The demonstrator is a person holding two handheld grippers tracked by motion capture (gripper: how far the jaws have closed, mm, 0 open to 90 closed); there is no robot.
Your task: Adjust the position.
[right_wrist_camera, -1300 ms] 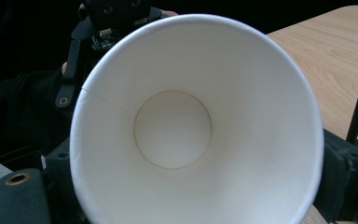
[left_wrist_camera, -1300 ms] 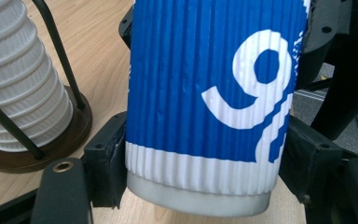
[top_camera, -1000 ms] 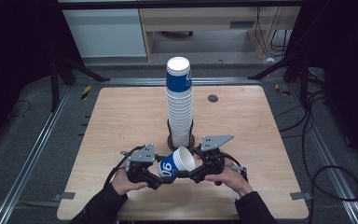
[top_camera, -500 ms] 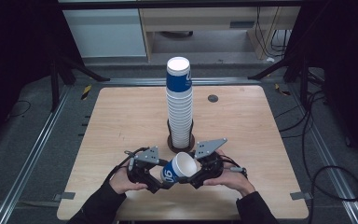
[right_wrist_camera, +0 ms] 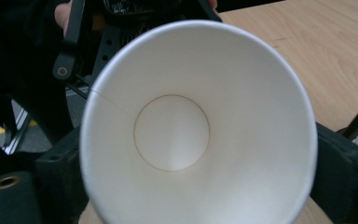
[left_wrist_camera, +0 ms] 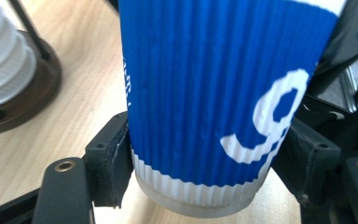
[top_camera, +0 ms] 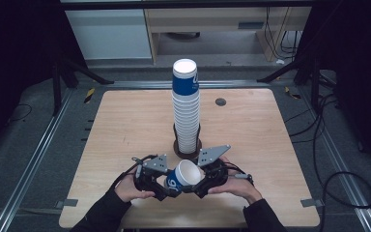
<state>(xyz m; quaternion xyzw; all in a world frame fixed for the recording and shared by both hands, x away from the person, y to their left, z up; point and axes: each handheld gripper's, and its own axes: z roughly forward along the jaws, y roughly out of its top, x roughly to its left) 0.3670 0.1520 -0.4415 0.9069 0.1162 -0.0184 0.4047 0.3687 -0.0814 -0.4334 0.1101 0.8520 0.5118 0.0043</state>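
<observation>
My left gripper [top_camera: 166, 182] is clamped on the blue ribbed paper cup [top_camera: 182, 176], pads squeezing its lower wall just above the white base band; in the left gripper view the cup [left_wrist_camera: 214, 93] sits between both jaws with a white 9 on its side. My right gripper [top_camera: 199, 180] has just been opening: its 2 jaws stand apart at the rim end, the cup's mouth [right_wrist_camera: 198, 126] between them, white inside facing that camera; can't tell if the pads touch the rim. Cup is tilted, lying between the 2 grippers, off the wooden table [top_camera: 125, 125] near its front edge. Just behind it: the tall stack of cups [top_camera: 186, 111] on a dark round base [top_camera: 178, 149], mid-table.
</observation>
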